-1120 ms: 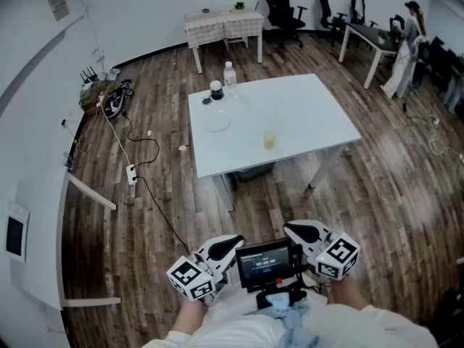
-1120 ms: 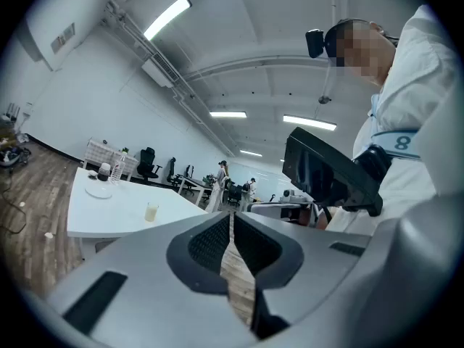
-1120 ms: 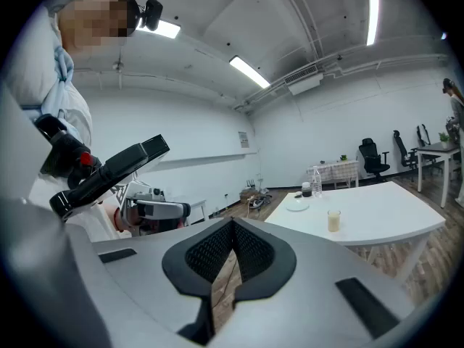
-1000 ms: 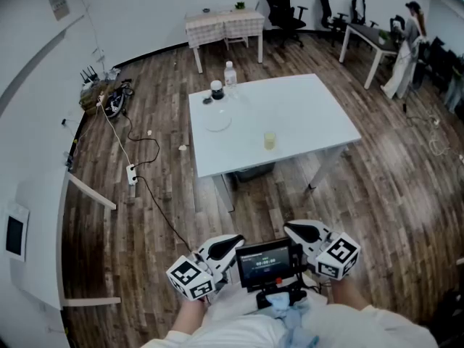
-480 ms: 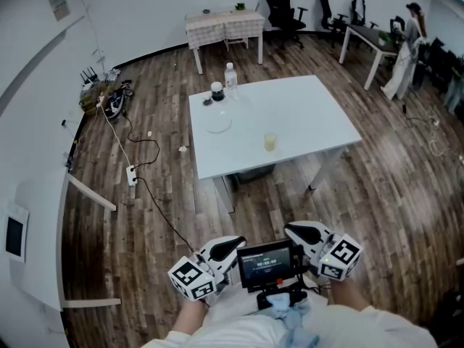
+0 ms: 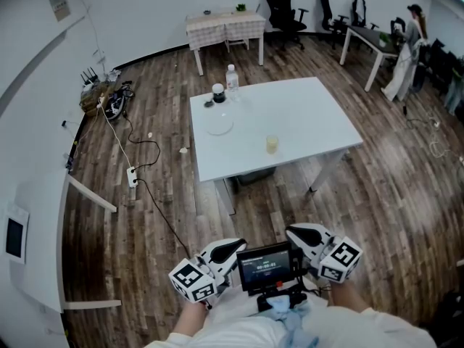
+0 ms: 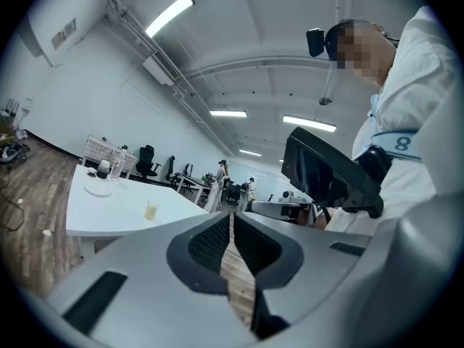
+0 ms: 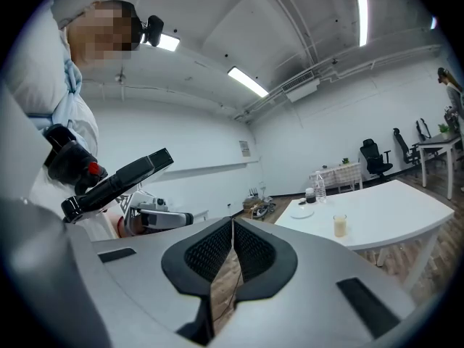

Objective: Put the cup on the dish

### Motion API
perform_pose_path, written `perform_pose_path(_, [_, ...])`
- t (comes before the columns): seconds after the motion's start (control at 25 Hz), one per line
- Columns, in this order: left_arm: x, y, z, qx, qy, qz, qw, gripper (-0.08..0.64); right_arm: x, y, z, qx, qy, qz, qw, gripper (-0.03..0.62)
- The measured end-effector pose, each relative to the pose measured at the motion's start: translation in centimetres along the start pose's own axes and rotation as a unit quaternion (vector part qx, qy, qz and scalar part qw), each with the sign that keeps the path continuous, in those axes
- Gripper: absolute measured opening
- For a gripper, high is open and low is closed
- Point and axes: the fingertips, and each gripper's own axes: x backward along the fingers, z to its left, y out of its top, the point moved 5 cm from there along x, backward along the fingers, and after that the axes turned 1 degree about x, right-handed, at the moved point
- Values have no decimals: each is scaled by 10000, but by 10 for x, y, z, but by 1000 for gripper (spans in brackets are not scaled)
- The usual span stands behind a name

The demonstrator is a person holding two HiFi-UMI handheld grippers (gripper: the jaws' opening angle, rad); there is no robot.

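Bottle (image 6: pixel 231 76), perhaps jar (image 6: pixel 217 91), near dish (image 6: pixel 220 126)

**Wood, plastic and cloth around the room**

The floor (image 6: pixel 145 194) is dark wooden planking with a dull sheen where the light falls. The surface (image 6: pixel 312 114) is white, smooth and matt. On it the cup (image 6: pixel 272 144) looks translucent and pale yellow, perhaps plastic, though it is too small to tell. The dish (image 6: pixel 220 125) is pale and smooth, and the bottle (image 6: pixel 232 78) is clear. The left gripper (image 7: pixel 231 220) and right gripper (image 8: pixel 232 227) have smooth, matt grey plastic shells. Their fingers (image 7: pixel 210 241) are faced in black with a fine ribbed texture. Farther off, a checked cloth (image 6: pixel 225 24) drapes a small table (image 6: pixel 198 58).
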Motion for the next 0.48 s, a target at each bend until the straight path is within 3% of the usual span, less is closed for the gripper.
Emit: perform_pose_path(0.48, [6, 2, 10, 71, -1, -20, 10000, 18, -14, 0, 3, -20, 36, 119, 9999, 32])
